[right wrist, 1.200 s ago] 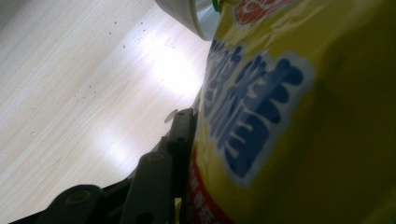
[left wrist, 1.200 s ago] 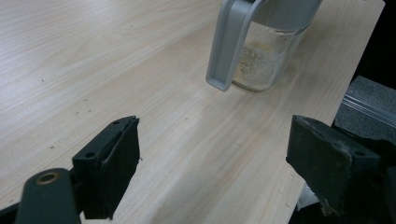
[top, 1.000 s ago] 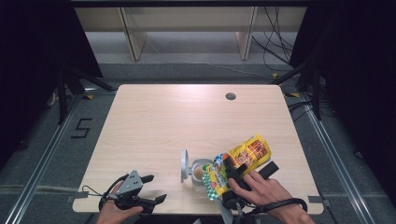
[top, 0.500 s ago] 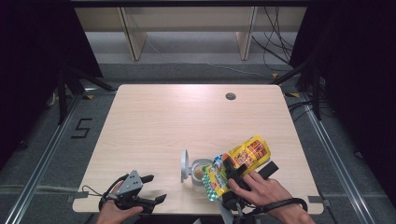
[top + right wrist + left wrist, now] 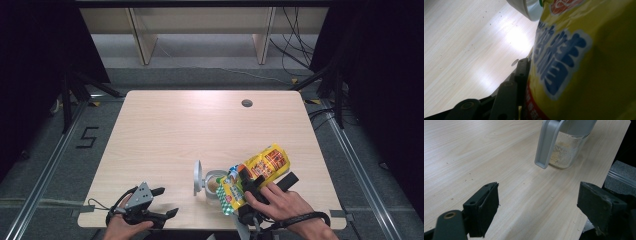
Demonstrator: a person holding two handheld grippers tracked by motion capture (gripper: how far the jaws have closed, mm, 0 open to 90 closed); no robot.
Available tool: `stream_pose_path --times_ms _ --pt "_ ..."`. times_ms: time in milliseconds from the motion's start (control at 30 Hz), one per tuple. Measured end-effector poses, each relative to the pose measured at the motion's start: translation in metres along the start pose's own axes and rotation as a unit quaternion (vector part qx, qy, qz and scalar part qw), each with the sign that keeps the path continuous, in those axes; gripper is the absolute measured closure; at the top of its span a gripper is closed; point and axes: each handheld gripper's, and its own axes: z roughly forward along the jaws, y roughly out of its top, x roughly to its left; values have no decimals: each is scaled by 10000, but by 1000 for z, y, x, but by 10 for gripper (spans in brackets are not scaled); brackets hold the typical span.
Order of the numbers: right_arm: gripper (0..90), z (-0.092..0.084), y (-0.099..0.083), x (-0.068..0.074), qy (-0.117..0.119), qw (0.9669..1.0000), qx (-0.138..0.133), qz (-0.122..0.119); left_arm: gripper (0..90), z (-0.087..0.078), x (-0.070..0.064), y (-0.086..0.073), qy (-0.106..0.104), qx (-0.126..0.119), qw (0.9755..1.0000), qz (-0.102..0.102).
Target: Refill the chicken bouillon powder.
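Lying across the near right part of the pale wood-grain tabletop (image 5: 165,130), a yellow snack bag (image 5: 260,167) is tipped over a small clear jar (image 5: 214,182), its lower, green-checked end hanging just beside the jar's mouth. The jar stands upright with a light tan powder in its bottom, and its grey flip lid (image 5: 197,177) is swung open and stands on edge at the jar's left side; in the left gripper view the lid (image 5: 549,143) looks like smooth moulded plastic with rounded corners, hanging in front of the glassy wall of the jar (image 5: 567,151). A small round dark hole (image 5: 246,103) sits in the tabletop near its far edge, well apart from everything else, and dark floor with metal rails surrounds the table. The bag is glossy crinkled film printed with big blue characters outlined in white, plus red patches, as the right gripper view shows on the bag (image 5: 579,65). The right hand-held gripper (image 5: 250,192) is partly closed, its jaws pressed against the bag's sides and carrying it; one black jaw lies flat against the film in its own view. The left hand-held gripper (image 5: 152,207) rests at the near left edge, jaws spread wide with only bare wood between them, holding nothing
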Motion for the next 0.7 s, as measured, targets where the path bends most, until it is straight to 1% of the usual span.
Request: stream_pose_path --times_ms 233,267,333,400,467,700 --pt "685 0 0 0 -3 10000 -17 13 169 0 0 0 11 -9 10000 0" --pt "686 0 0 0 45 10000 -48 10 169 0 0 0 0 -19 10000 -7" --pt "686 -1 0 -1 47 10000 -47 -8 169 0 0 0 32 -3 10000 1" --pt "686 -1 0 -1 16 10000 -80 -24 169 0 0 0 3 6 10000 7" --pt "687 -2 0 -1 -1 10000 -83 15 169 0 0 0 46 5 10000 -4" --pt "688 -1 0 -1 14 9999 -105 -59 169 0 0 0 1 20 10000 12"
